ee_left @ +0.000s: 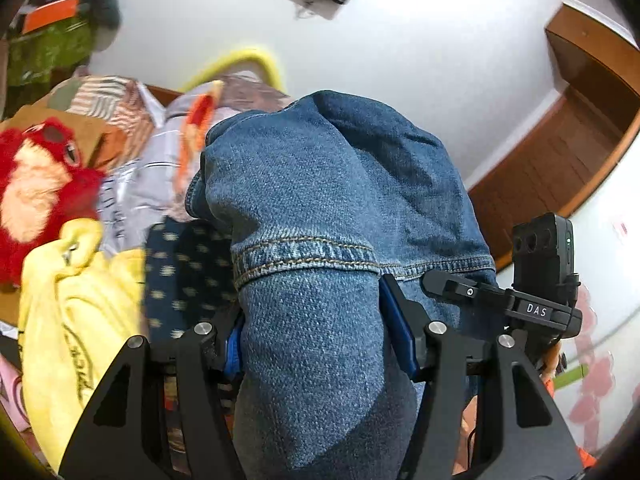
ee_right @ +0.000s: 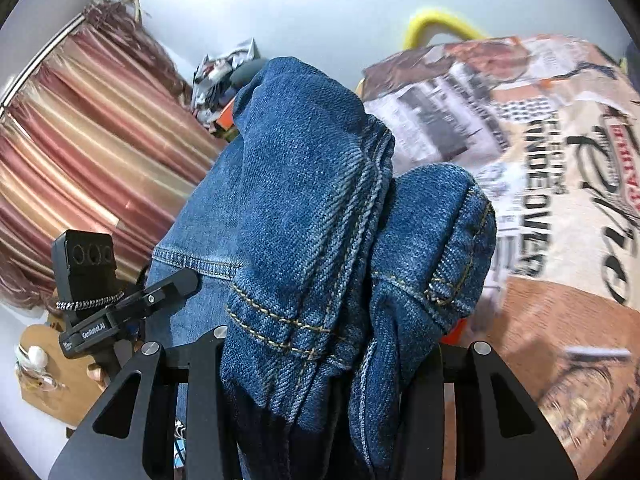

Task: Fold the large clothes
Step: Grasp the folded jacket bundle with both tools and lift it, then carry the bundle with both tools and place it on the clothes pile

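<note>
Bunched, twill-woven jeans (ee_left: 320, 208) (orange-stitched hems) pinched in both grippers (ee_left: 316, 340) (ee_right: 320, 360).

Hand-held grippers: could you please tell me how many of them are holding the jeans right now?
2. The left hand-held gripper is clamped on a hemmed fold of the jeans; the right hand-held gripper is clamped on bunched denim with stitched seams. Fabric hides the fingertips.
</note>
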The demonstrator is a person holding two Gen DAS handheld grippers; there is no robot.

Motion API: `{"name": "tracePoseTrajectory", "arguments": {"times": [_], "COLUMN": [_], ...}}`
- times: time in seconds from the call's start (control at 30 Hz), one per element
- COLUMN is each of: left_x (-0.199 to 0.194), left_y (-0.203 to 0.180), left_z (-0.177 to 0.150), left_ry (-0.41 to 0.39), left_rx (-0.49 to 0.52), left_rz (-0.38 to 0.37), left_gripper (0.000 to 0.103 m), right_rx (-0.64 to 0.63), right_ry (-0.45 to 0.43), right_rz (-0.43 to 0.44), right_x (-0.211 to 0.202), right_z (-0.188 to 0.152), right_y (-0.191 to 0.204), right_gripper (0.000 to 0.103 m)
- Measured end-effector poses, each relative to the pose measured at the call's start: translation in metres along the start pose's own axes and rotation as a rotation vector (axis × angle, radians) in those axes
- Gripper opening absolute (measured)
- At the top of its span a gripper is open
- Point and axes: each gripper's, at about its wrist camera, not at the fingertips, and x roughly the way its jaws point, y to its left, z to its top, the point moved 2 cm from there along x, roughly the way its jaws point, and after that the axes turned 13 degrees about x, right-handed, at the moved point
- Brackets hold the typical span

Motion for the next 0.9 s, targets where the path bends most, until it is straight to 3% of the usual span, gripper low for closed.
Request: {"name": "tracePoseTrajectory", "arguments": {"times": [0.13, 0.27, 0.43, 0.6, 0.73, 0.9], "left_x": [0.018, 0.059, 0.091, 0.089, 0.064, 0.04], "left_y": [0.044, 0.086, 0.111, 0.12, 0.092, 0.068], "left_z": [-0.007, -0.023, -0.044, -0.053, -0.055, -0.074], "left_ry": [0.018, 0.091, 0.149, 0.159, 0.147, 0.156], "left_rx": [-0.047, -0.108, -0.133, -0.186, -0.076, 0.016], "left_rz": [0.044, 0.08, 0.116, 0.08, 0.208, 0.267], "left_gripper": [0.058, 0.059, 0.069, 0.076, 0.08, 0.086], "right_rx": [-0.004, 0.027, 0.069, 0.061, -0.015, -0.073], "right_ry": [0.036, 0.07, 0.108, 0.115, 0.075, 0.002], "right_rz": [-0.004, -0.073, -0.15, -0.189, -0.287, -0.433], "right_x": [0.036, 0.081, 0.114, 0.101, 0.083, 0.055], "right_z": [0.003, 0.004, -0.003, -0.012, -0.022, -0.035], "right_y": [-0.001, -0.021, -0.053, -0.049, -0.034, -0.04], "right_gripper": [0.038, 0.038, 0.044, 0.047, 0.055, 0.067]}}
